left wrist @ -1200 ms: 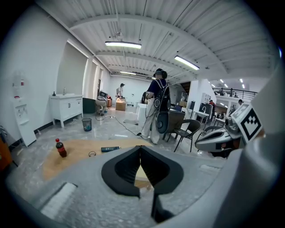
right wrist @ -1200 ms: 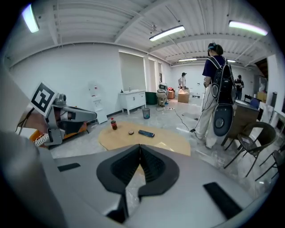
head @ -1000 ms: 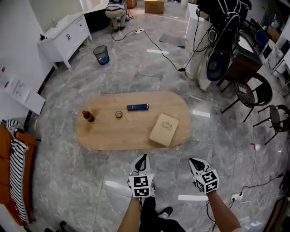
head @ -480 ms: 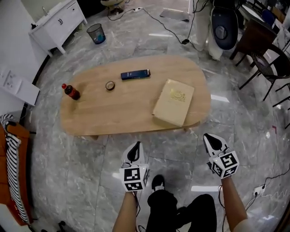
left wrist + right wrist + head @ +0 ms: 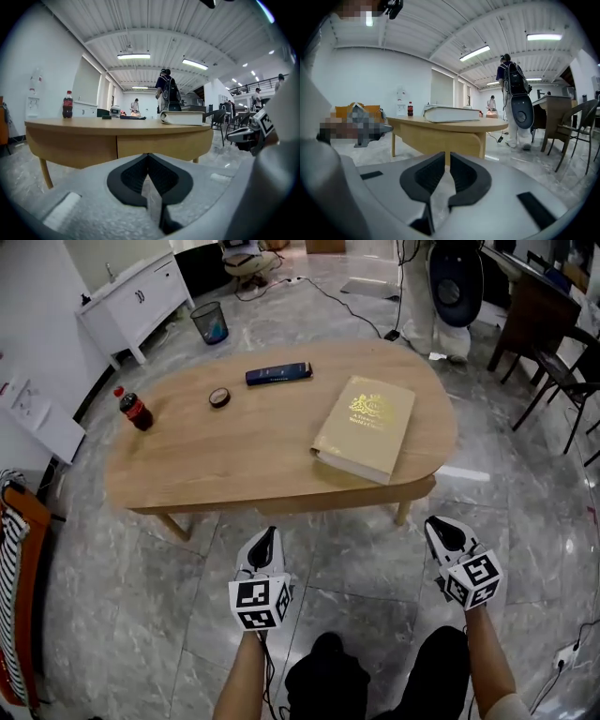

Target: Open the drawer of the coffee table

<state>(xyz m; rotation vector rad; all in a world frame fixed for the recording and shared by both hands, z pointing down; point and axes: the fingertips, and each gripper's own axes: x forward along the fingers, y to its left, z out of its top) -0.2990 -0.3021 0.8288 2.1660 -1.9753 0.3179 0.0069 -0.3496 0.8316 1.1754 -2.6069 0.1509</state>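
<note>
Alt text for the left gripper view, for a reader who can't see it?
The left gripper, jaws shut and empty, points at the drawer front in the side of a wooden coffee table. On top are a cola bottle at left and a thick book at right; people stand beyond.

The coffee table (image 5: pixel 253 451) is light brown wood. The book (image 5: pixel 366 427) is pale yellow with gold marks, and the bottle (image 5: pixel 136 412) is dark with a red cap. The floor (image 5: pixel 159 615) is grey with wavy streaks.

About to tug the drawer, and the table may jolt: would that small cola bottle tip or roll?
Likely tippy: the cola bottle stands upright, tall on a narrow base. Toppled, its round body would probably roll across the smooth table top.
</note>
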